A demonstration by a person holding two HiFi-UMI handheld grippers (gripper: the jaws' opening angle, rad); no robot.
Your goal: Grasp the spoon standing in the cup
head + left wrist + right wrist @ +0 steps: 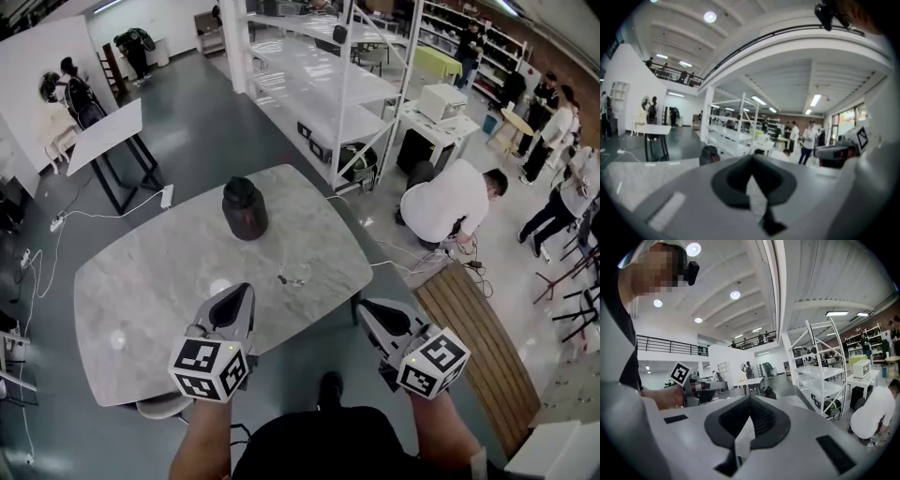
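A clear glass cup (294, 274) stands near the front right of the marble table (150, 281); a thin spoon in it is too faint to make out. My left gripper (244, 292) hovers over the table's front edge, just left of and nearer than the cup, jaws shut and empty. My right gripper (364, 307) hangs off the table's right front corner, also shut with nothing in it. In each gripper view the jaws meet at their tips, left gripper (752, 157) and right gripper (750, 398). The cup is hidden in both gripper views.
A dark lidded jar (245, 208) stands on the table behind the cup. White shelving (328, 84) rises beyond the table. A person (445, 208) crouches on the floor to the right, by a wooden bench (478, 347). Cables lie on the floor at left.
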